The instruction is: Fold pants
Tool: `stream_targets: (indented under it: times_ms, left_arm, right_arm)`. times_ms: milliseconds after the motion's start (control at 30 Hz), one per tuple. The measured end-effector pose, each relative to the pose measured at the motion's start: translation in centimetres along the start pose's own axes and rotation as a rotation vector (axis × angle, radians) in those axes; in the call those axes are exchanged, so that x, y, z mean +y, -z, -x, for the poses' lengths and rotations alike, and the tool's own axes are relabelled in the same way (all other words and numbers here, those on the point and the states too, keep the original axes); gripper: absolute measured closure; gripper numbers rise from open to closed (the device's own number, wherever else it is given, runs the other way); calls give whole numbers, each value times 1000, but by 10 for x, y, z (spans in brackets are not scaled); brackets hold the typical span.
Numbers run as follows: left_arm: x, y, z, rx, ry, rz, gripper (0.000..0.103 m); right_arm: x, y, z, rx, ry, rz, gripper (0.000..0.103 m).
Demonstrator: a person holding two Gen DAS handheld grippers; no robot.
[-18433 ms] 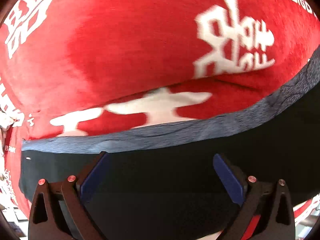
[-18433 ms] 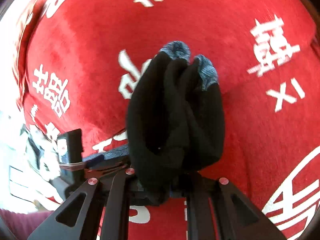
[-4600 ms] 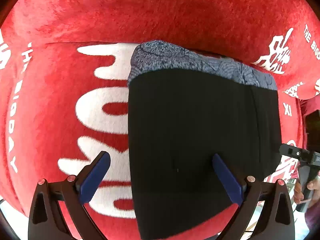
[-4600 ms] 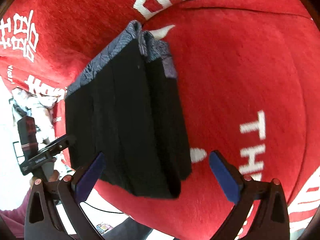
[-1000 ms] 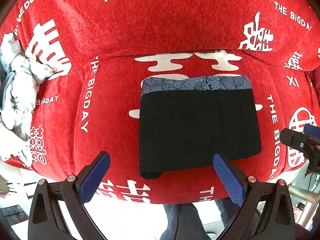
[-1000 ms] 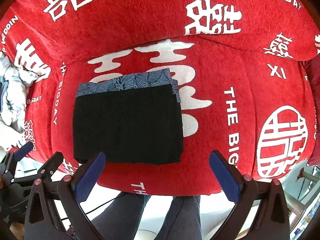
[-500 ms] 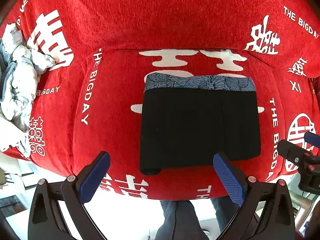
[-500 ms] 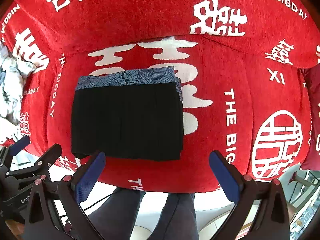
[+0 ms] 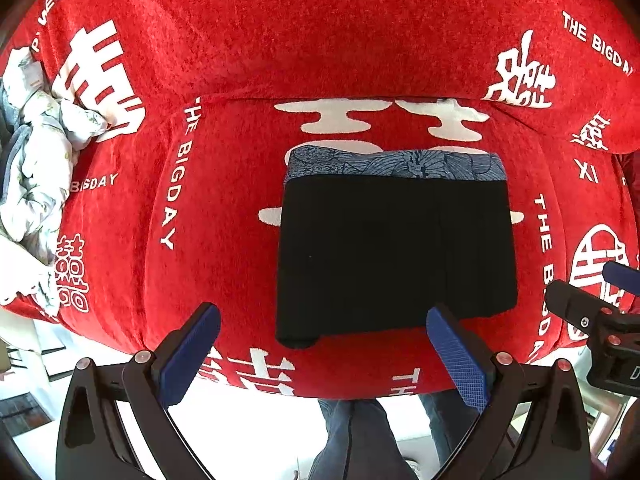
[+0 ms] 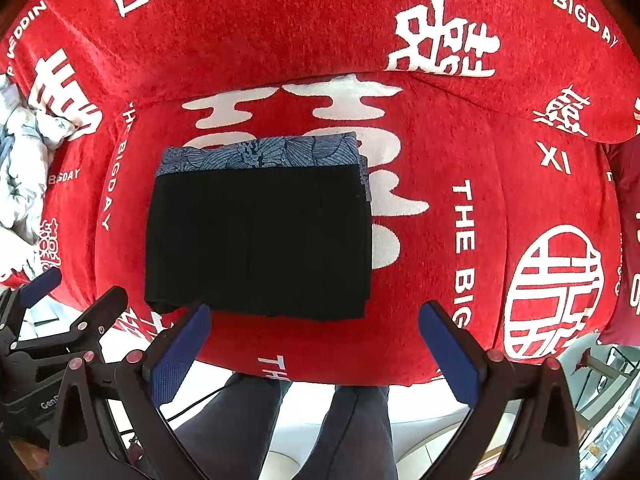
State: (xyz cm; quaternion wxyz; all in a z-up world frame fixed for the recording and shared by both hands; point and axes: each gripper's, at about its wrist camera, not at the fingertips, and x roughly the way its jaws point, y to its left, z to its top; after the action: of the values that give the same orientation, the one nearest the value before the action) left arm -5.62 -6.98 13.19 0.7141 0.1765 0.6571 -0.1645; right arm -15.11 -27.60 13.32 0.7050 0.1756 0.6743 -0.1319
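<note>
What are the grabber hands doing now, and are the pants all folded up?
Left gripper open, empty. Right gripper open, empty. Pants folded, flat on red sofa cover, blue waistband on far side. Nothing blocking.

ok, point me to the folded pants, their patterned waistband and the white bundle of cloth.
folded pants (image 9: 394, 252), left wrist view, middle of the black panel.
patterned waistband (image 10: 260, 154), right wrist view, middle of the blue printed strip.
white bundle of cloth (image 9: 34, 168), left wrist view, crumpled middle at the left edge.
</note>
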Motion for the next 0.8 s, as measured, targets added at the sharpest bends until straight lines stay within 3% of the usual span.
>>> stream_targets:
  times_ms: [800]
  left_arm:
    - [-3, 1, -1, 10, 5, -15, 0]
  right_arm:
    - [0, 5, 0, 1, 0, -11, 0]
